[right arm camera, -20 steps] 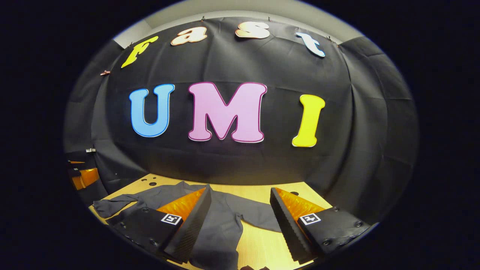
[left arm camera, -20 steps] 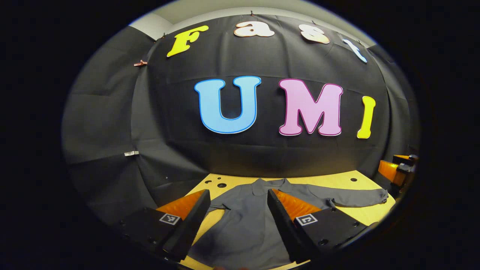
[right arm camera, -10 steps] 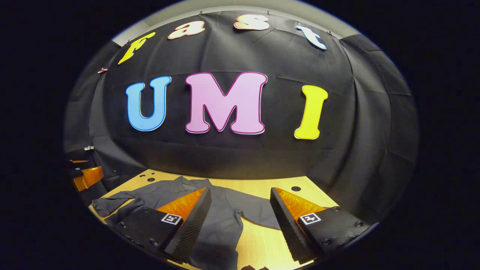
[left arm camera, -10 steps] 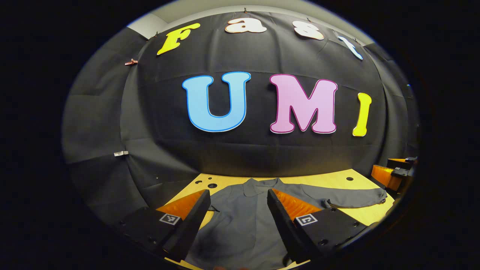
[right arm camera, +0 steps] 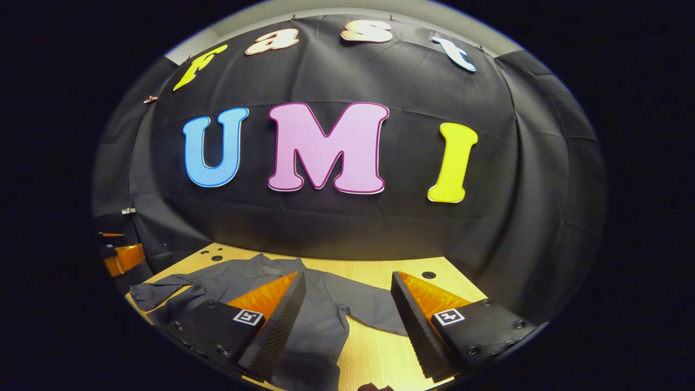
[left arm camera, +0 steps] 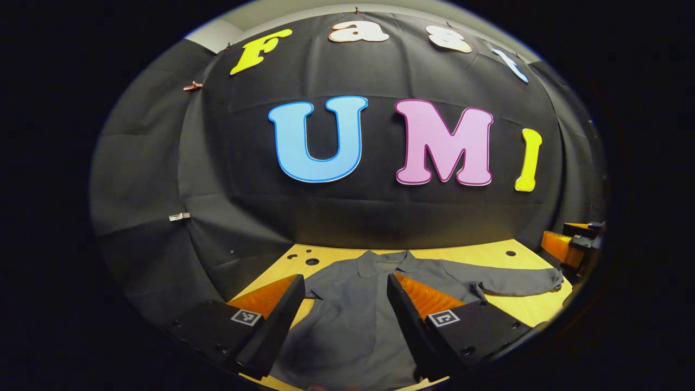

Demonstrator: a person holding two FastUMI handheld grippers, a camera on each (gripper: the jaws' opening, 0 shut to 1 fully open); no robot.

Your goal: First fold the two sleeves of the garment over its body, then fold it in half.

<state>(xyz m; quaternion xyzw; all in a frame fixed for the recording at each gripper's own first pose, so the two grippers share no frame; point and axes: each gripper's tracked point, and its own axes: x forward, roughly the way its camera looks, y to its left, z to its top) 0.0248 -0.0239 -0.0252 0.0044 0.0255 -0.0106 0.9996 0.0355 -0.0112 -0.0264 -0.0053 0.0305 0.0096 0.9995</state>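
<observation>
A grey long-sleeved shirt (left arm camera: 353,315) lies flat on the wooden table (left arm camera: 521,307), collar toward the back wall. In the left gripper view one sleeve (left arm camera: 516,282) stretches out to the right. My left gripper (left arm camera: 345,282) hovers open above the shirt's body, nothing between its fingers. In the right gripper view the same shirt (right arm camera: 320,320) lies at lower left, with one sleeve (right arm camera: 157,290) reaching left and the other sleeve (right arm camera: 374,315) spread between my fingers. My right gripper (right arm camera: 347,279) is open above that sleeve. The other gripper (left arm camera: 570,247) shows at the right edge, and likewise the other gripper (right arm camera: 122,255) at the left edge.
The black cloth wall (left arm camera: 380,217) stands close behind the table's far edge. Small round holes (left arm camera: 312,262) dot the tabletop near the back left, and another hole (right arm camera: 429,275) sits near the back right. Bare wood (right arm camera: 374,353) lies right of the shirt's body.
Both views have tipped slightly, so the shirt and table sit a little higher in the frame. The shirt itself has not moved, and both grippers have stayed open.
</observation>
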